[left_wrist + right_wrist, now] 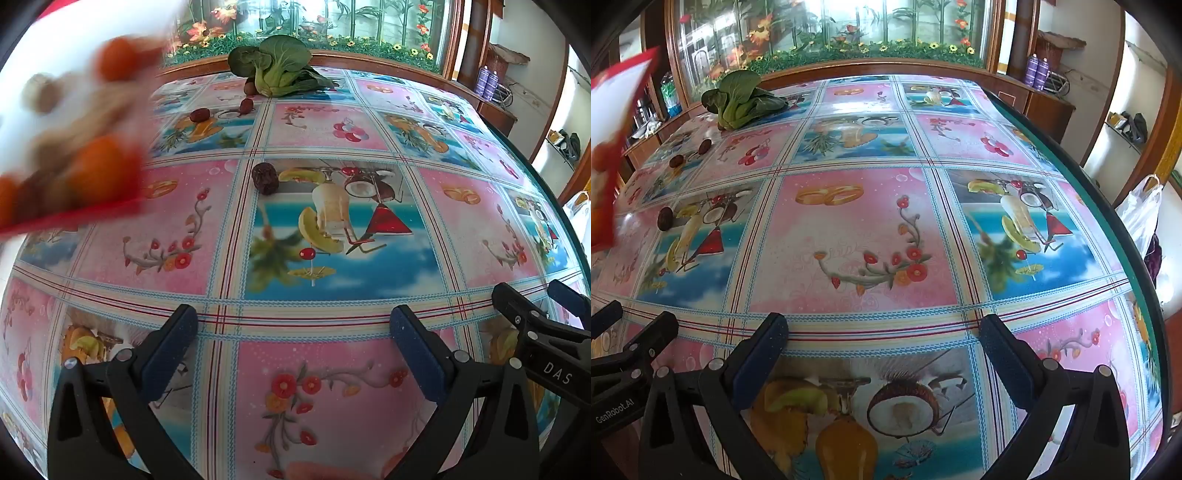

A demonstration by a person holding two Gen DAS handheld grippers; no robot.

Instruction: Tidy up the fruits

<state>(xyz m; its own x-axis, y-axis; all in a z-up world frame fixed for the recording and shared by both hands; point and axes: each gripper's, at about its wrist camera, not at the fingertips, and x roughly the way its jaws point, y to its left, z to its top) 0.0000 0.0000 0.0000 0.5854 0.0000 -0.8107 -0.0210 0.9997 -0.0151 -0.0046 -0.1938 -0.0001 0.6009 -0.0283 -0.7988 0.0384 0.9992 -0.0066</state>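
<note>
At far left, a blurred red-edged packet [66, 147] printed with orange and brown fruit hangs above the tablecloth [332, 369]. Your left gripper [293, 334] hovers with jaws spread wide, nothing between them. Ahead lies one date [264, 178]; two more dates [199, 115] sit farther back, near the leafy greens [280, 68]. At right, your right gripper [884, 334] is likewise wide open and empty, above a bare patch of cloth.

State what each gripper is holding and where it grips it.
Nothing. The left gripper and right gripper are both open, with only tablecloth between the fingers. The dates lie untouched further up the table.
</note>
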